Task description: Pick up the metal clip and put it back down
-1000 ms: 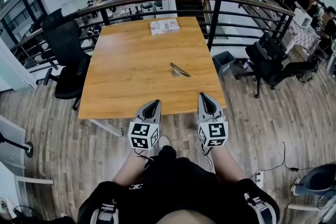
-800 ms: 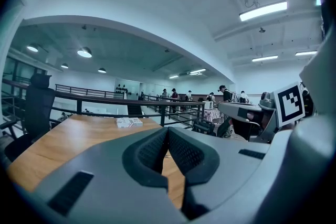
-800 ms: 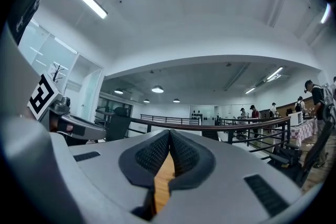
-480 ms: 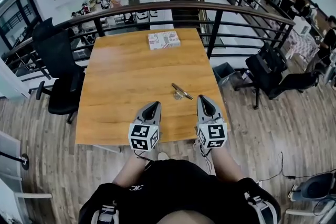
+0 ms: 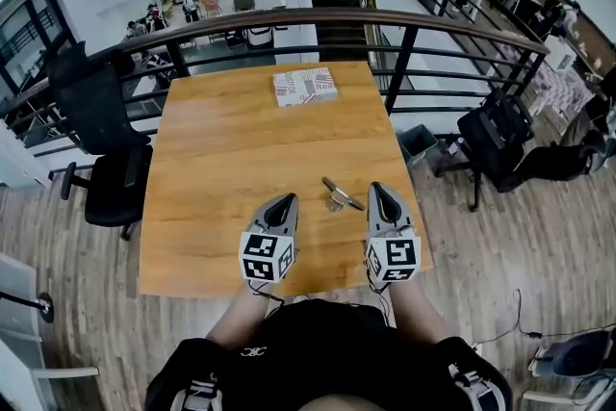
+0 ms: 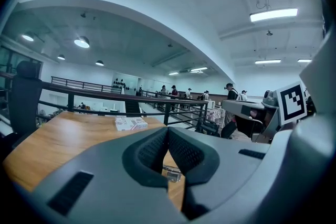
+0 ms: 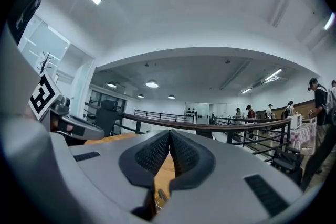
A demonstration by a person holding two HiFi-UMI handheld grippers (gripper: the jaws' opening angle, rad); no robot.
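The metal clip [image 5: 340,195] lies on the wooden table [image 5: 231,159], near its front right part. My left gripper [image 5: 286,200] hovers over the front edge, left of the clip, jaws shut and empty. My right gripper [image 5: 381,192] is just right of the clip, also shut with nothing between its pads. In the left gripper view the clip [image 6: 171,173] shows below the closed jaws [image 6: 167,131]. The right gripper view shows the clip [image 7: 160,198] low under its closed jaws [image 7: 170,134].
A white printed box [image 5: 304,86] sits at the table's far edge. A dark railing [image 5: 404,24] runs behind the table. A black office chair [image 5: 96,140] stands left, another chair [image 5: 496,135] right. People stand in the background.
Both grippers have come forward over the table's front edge, toward the clip. The clip now lies between them; their jaws stayed shut.
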